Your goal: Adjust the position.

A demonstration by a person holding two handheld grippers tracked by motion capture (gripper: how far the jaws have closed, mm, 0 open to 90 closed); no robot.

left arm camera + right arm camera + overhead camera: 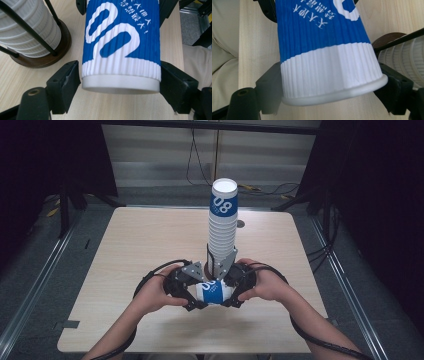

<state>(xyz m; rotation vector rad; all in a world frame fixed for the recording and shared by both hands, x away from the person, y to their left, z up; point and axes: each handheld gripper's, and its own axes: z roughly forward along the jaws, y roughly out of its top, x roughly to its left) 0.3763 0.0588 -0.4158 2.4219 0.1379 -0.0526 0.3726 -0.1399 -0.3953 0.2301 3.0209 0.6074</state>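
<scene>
Blue-and-white cup sideways between left hand-held gripper and right hand-held gripper

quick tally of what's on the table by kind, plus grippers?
Loose blue-and-white paper cup, lying sideways between both grippers: 1
Tall stack of nested cups (single cups too fine to count): 1
Brown-based cup holder with black rods: 1
Grippers: 2, left gripper and right gripper
Total: 5

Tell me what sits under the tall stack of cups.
The stack of cups stands on a round dark wooden base with thin black rods around it. The base's centre is covered by the cups.
</scene>
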